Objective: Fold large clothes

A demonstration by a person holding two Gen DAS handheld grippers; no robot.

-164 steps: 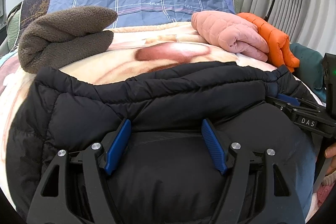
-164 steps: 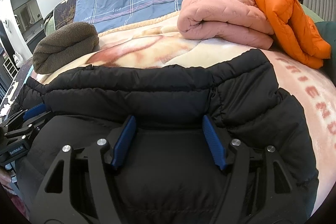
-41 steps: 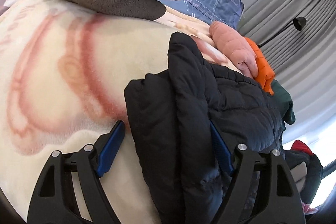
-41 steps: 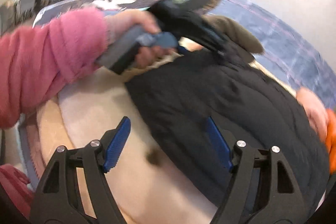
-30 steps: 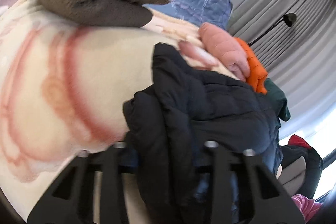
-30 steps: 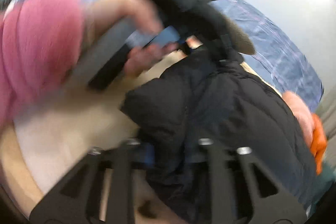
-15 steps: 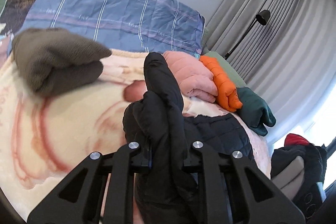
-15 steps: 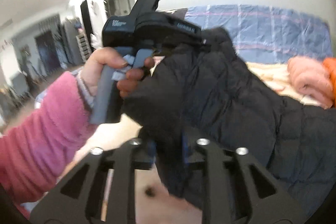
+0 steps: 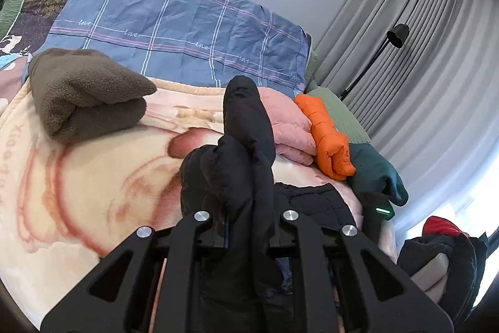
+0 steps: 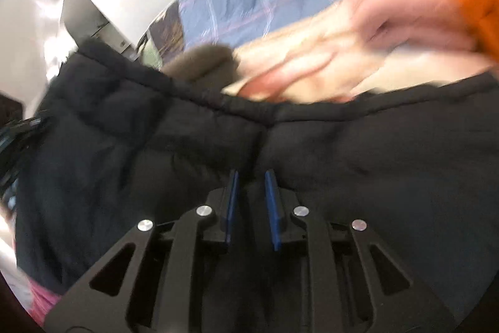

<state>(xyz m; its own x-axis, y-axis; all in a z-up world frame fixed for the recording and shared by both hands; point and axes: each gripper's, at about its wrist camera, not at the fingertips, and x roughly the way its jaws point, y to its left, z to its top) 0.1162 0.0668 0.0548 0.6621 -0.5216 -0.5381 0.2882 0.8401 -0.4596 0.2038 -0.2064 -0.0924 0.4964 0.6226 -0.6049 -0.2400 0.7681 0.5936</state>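
The black puffer jacket is bunched up between the jaws of my left gripper, which is shut on it and holds it lifted above the cream blanket. In the blurred right wrist view the same jacket fills the lower frame. My right gripper is shut on a fold of it, blue pads close together. The left gripper shows only as a dark shape at that view's left edge.
A folded brown fleece lies at the back left. Folded pink, orange and teal garments lie at the back right. A blue plaid cover is behind. Curtains and a floor lamp stand right.
Both grippers closed on the jacket about a second ago and lifted it off the blanket. The right gripper has swung round fast and now faces the folded clothes.
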